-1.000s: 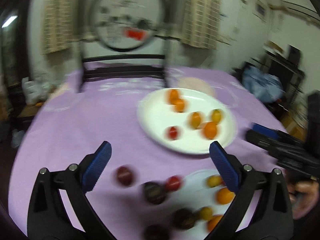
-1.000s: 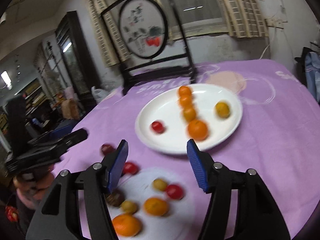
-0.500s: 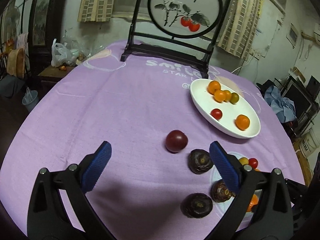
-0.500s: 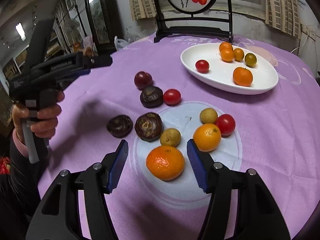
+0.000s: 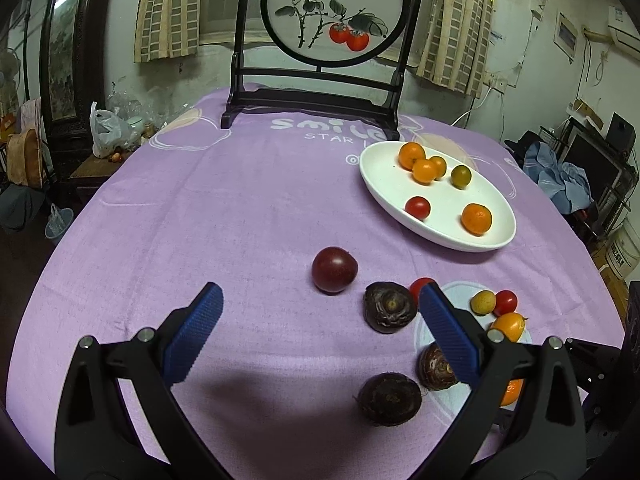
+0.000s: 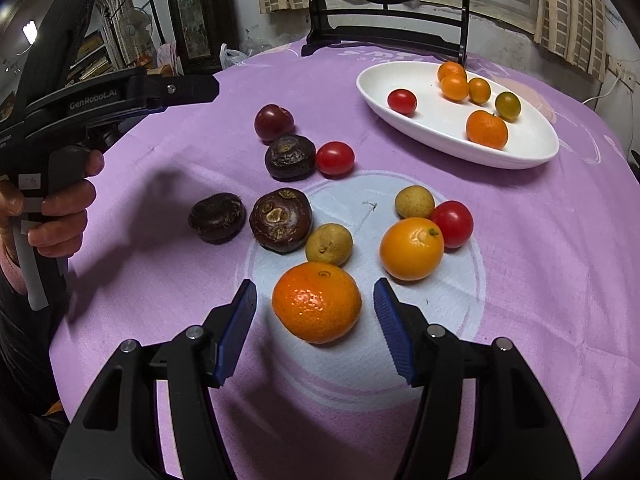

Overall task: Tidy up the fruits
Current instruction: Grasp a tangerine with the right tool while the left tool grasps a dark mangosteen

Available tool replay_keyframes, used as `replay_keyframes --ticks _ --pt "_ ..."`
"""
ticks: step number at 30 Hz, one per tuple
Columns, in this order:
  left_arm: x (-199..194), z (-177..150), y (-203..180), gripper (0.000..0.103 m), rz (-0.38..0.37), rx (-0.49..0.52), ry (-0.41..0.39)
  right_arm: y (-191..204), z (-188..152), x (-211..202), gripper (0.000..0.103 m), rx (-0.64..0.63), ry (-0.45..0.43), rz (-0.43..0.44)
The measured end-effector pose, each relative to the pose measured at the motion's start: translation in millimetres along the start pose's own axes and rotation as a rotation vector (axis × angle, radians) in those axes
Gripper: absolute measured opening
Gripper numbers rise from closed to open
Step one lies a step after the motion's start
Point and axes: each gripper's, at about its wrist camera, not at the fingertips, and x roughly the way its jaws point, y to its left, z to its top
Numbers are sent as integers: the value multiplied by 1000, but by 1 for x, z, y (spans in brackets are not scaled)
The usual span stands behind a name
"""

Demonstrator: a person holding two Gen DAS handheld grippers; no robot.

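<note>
The purple-clothed tabletop (image 5: 200,208) lies bare over its whole stretch left of the white dish (image 6: 520,152), out to the rounded edge. The dish sits beyond the loose fruit and holds six small fruits. The right tool (image 6: 316,320) gapes wide, its pads flanking the big orange (image 6: 317,302) without touching it. The left tool (image 5: 320,332) is also wide, holding nothing, nearer than the dark plum (image 5: 334,269), which lies left of the dish.

A round painted screen (image 5: 334,12) in a dark frame is seen beyond the jaws, flanked by checked curtains (image 5: 168,8) against a stained wall (image 5: 124,68)
</note>
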Motion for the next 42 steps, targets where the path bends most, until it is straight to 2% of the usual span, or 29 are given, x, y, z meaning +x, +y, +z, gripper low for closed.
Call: replay_keyframes --ticks 3,5,10,13,14,16,18,21,22,25,36,42 --pt "0 0 0 100 2 4 -1 -1 -1 2 57 2 10 4" --pt "0 2 0 100 1 6 -2 -1 -1 4 47 0 20 9" --pt "-1 1 -1 100 5 18 -2 -4 -1 2 44 11 9 35" --pt "0 -1 -2 100 -8 46 14 -9 3 -13 44 42 -59 88" --pt "1 -3 -3 100 -30 78 39 -11 4 -19 44 48 -89 86" --pt "5 -11 -10 99 -137 160 114 -14 6 -26 44 58 -124 74" --pt "2 -21 -18 98 -193 242 132 -20 7 -29 44 78 -133 65" --pt "0 -38 -31 88 -220 359 149 -26 8 -26 44 108 -121 63" --pt "2 -42 -33 82 -224 375 161 -27 8 -25 44 113 -115 65" --pt "11 -51 -42 73 -225 415 209 -26 8 -22 44 110 -106 63" --pt "26 -61 -46 57 -198 438 277 -27 7 -21 44 104 -102 46" --pt "27 -64 -47 49 -203 444 281 -28 7 -23 44 105 -111 40"
